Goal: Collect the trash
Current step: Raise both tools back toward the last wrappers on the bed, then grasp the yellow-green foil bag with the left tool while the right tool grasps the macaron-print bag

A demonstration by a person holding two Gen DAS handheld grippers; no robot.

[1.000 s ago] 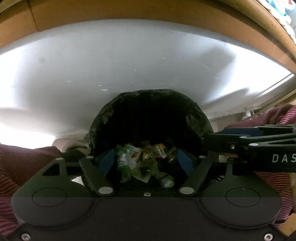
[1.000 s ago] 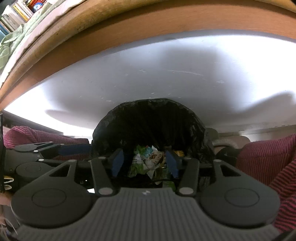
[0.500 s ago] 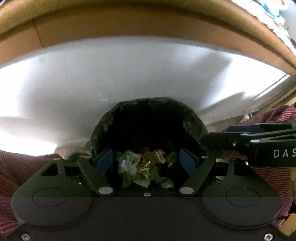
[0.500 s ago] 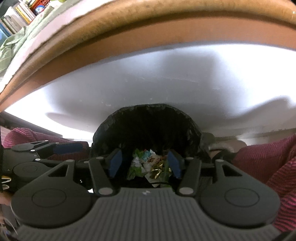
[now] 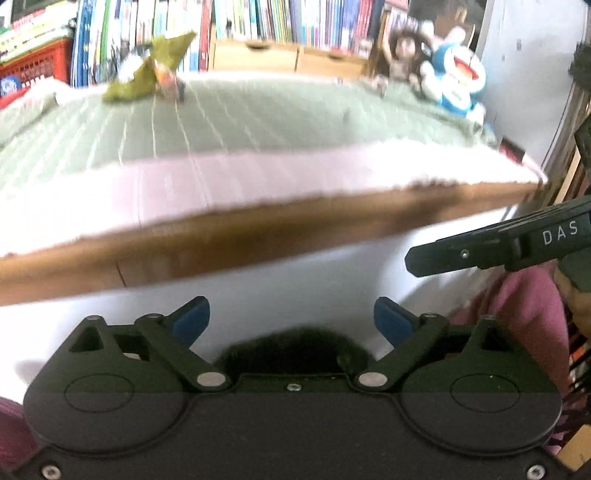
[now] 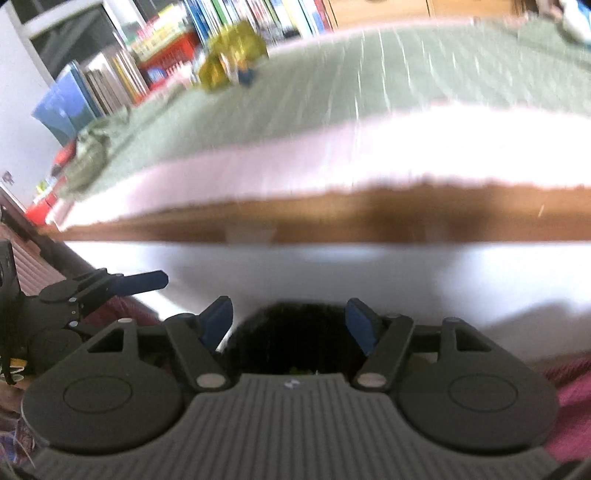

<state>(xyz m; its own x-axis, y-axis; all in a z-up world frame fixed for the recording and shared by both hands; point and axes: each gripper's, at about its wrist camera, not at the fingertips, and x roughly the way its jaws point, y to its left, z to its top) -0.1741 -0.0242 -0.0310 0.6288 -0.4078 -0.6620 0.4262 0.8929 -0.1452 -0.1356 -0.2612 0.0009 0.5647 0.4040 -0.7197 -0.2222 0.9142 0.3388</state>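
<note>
My left gripper [image 5: 291, 319] was empty, its jaws opening with nothing between the blue pads; my right gripper [image 6: 290, 325] was likewise empty and opening. The black-lined bin [image 6: 291, 332] sat at the bottom centre of both views, just beyond the fingers, with a few scraps of green visible inside in the right view.

The remaining trash [image 5: 151, 72] lay in the upper left of the left view, on the far part of the bed [image 5: 258, 122], well apart from both grippers. It appeared as a crumpled olive-green wrapper with a small orange and blue item beside it; blur prevented finer identification. I judged it light, soft and crushable, probably slick film. A pinch across a raised fold, not a flat panel, would hold best.

The surface was a green ribbed cover over a pale mattress on a wooden frame [image 5: 258, 240], soft enough to yield under the pads. Bookshelves [image 5: 258, 18] and plush toys [image 5: 454, 81] lined the far side.
</note>
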